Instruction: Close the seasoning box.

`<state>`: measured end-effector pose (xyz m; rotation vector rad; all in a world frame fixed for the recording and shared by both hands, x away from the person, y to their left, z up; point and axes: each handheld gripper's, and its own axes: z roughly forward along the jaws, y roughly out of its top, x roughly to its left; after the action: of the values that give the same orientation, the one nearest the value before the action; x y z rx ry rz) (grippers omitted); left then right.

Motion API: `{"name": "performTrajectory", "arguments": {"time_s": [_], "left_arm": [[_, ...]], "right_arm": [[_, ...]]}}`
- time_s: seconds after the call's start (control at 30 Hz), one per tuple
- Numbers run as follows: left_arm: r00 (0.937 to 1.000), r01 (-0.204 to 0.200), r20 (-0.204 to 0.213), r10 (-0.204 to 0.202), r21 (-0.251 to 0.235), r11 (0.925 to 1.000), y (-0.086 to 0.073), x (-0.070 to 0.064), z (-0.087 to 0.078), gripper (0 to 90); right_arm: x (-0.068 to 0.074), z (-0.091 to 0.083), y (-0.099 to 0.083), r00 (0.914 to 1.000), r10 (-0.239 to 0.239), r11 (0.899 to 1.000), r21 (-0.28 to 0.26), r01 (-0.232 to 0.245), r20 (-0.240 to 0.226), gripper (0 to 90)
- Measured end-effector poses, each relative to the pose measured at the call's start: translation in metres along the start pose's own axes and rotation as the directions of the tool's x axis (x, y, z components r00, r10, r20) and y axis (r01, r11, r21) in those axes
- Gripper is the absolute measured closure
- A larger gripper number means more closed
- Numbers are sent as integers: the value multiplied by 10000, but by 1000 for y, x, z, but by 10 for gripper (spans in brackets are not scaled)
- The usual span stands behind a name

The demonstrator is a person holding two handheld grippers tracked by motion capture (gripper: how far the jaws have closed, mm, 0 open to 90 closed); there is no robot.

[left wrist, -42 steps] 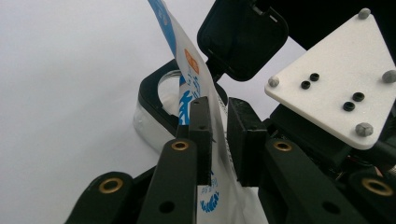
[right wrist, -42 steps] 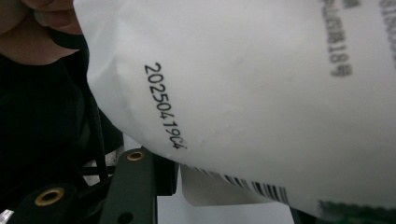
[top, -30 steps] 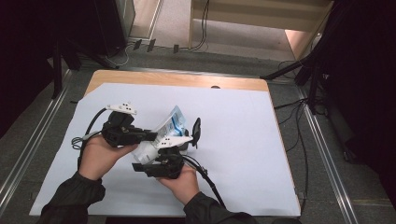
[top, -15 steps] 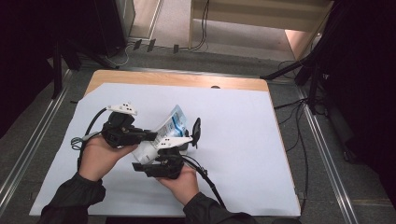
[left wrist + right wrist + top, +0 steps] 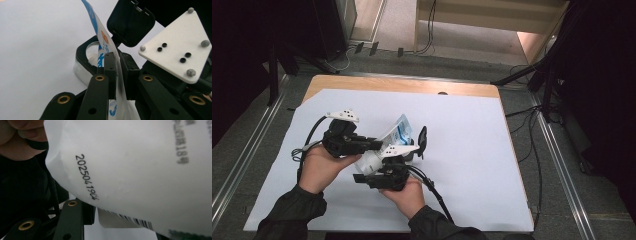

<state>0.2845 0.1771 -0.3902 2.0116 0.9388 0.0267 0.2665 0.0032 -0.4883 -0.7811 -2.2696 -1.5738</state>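
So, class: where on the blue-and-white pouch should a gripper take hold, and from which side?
Grip the pouch on its flat lower edge, coming from below, as the left gripper does: the thin film slips between shut jaws, leaving its top over the open black container.

pouch between both grippers, mid-table, nearer the near edge | left gripper just left of pouch | right gripper just in front of pouch | box on table right of pouch, touching it; lid upright at its right side
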Motion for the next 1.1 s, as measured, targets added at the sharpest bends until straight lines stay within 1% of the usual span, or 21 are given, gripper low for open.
{"name": "performTrajectory", "arguments": {"time_s": [0.03, 0.07, 0.1, 0.13, 0.27, 0.4, 0.6, 0.67, 0.73, 0.77, 0.83, 0.97, 1.03, 1.1], "left_arm": [[10000, 0, -8, 0, 20, 10000, 0, 0, 0, 861], [9999, -74, -124, 74, 36, 10000, 0, -1, 0, 880], [9999, -82, -110, 83, 26, 10000, 0, -1, 0, 880], [9995, -196, -227, 198, 60, 9998, 0, -2, 0, 897], [9994, -213, -269, 214, 51, 9998, 0, -3, 0, 900], [9991, -230, -369, 231, 28, 9997, 0, -3, 0, 900], [9996, -165, -214, 163, -112, 9998, 0, -2, 0, 881], [9998, -102, -179, 100, -104, 9999, 0, -2, 0, 872], [9998, -131, -135, 131, -45, 9999, 0, -1, 0, 857], [9998, -105, -181, 104, -46, 9999, 0, -1, 0, 857], [10000, -55, -81, 55, -75, 10000, -1, 0, 0, 844], [10000, -4, -69, 5, 56, 10000, -1, 1, 0, 827], [10000, 52, 83, -53, 141, 9999, -1, 3, 0, 827], [9998, 101, 146, -104, 170, 9998, -1, 3, -1, 825]], "right_arm": [[0, 0, 0, 10000, -25, 10000, -1, 25, 4, 578], [0, 0, 0, 10000, -13, 10000, 45, 13, -1, 577], [0, 0, 0, 10000, -13, 10000, 45, 13, -1, 577], [0, 0, 0, 10000, -80, 10000, 42, 80, 48, 576], [0, 1, 0, 10000, -77, 9999, 73, 77, 18, 573], [1, 2, 1, 9999, -129, 9999, 71, 129, 110, 571], [0, 0, 2, 10000, -78, 10000, 37, 78, 54, 579], [-1, 0, 2, 10000, 22, 10000, 36, -22, 1, 581], [-1, 0, 2, 10000, 36, 10000, 63, -36, 6, 583], [-1, 0, 2, 10000, 34, 10000, 68, -34, 9, 583], [-1, 0, 2, 10000, 22, 10000, 42, -22, 6, 584], [-2, -2, 3, 10000, 14, 10000, -24, -14, 29, 585], [-3, -2, 3, 10000, 20, 10000, -8, -20, 20, 585], [-2, -2, 3, 10000, 11, 10000, 6, -11, 15, 585]]}}
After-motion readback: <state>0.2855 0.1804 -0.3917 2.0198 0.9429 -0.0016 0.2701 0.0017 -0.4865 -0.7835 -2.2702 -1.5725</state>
